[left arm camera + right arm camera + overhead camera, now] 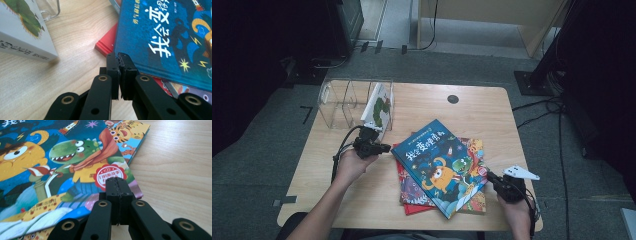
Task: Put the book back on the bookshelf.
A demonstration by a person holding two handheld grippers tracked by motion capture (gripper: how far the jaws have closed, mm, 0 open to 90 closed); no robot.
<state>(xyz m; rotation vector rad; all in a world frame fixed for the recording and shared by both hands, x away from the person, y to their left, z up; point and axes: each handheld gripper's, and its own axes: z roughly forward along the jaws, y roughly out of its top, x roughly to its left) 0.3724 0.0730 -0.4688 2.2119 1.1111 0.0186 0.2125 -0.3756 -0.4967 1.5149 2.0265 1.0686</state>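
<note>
Both grippers (384, 148) (490, 176) flanking blue book (439, 165)

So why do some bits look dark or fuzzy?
High view: the room's corners fall into darkness, while the wooden table is evenly lit. Left gripper view: the white book up close looks soft. Right gripper view: the near page edges of the blue book blur; its dinosaur is sharp.

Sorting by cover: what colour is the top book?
Dark blue top book, with an orange monster; high view.
</note>
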